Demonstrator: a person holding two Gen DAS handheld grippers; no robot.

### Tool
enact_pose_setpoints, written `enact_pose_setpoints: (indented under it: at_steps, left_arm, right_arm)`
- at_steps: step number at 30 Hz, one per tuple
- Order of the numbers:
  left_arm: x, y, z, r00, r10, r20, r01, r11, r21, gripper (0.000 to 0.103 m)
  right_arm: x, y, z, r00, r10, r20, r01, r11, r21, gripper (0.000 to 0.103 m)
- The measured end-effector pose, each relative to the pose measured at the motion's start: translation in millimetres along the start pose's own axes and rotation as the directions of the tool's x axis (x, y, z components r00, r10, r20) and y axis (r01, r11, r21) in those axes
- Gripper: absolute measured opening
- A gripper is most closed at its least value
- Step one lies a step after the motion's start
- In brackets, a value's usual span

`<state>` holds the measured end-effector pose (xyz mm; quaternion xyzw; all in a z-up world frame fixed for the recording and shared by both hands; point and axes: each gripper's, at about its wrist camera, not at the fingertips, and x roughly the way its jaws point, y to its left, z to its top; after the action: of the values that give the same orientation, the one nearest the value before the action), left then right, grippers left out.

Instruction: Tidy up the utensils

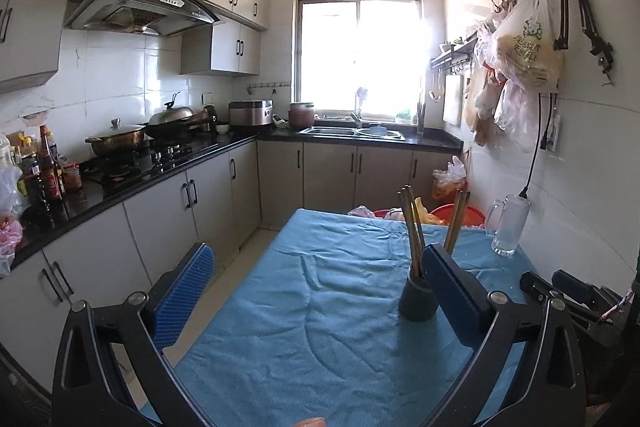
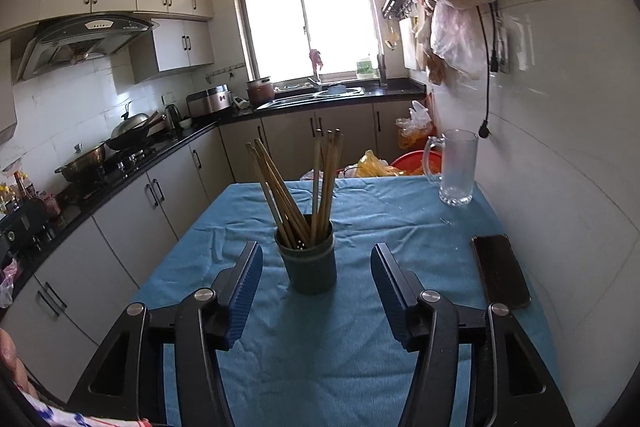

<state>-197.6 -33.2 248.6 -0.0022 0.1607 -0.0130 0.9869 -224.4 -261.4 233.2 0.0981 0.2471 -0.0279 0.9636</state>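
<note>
Covering the table, a blue cloth (image 2: 360, 307) is bearing a dark cup (image 2: 308, 259) of chopsticks (image 2: 296, 183) standing upright, tips fanning upward. The right gripper (image 2: 316, 291) is facing it dead ahead, jaws spread and empty, nearer than the left gripper (image 1: 320, 291), which is gaping wide, the cup off toward its right finger.
</note>
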Motion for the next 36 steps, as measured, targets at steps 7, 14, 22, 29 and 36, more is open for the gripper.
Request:
enact_pose_setpoints:
  at_steps: [7,14,22,29,36]
  left_arm:
    - [-18,-1,-8,0.999,-0.052,0.003,0.052,0.999,-0.009,0.103]
    - [-24,-6,-14,0.997,-0.073,-0.014,0.073,0.997,0.009,0.103]
    - [-22,-10,-19,0.997,-0.070,-0.041,0.071,0.997,0.022,0.103]
    - [-15,-6,-24,0.994,-0.085,-0.068,0.085,0.996,-0.014,0.103]
    - [-6,-6,-27,0.993,-0.078,-0.094,0.077,0.997,-0.017,0.103]
  right_arm:
    - [-15,4,-13,0.999,-0.042,0.003,0.042,0.999,-0.012,0.064]
    - [-22,7,-19,0.997,-0.071,0.011,0.071,0.997,-0.022,0.066]
    - [-21,9,-25,0.994,-0.112,0.011,0.112,0.992,-0.053,0.070]
    - [-16,10,-29,0.992,-0.129,-0.004,0.128,0.989,-0.067,0.071]
    - [-9,13,-36,0.990,-0.136,-0.028,0.133,0.988,-0.080,0.071]
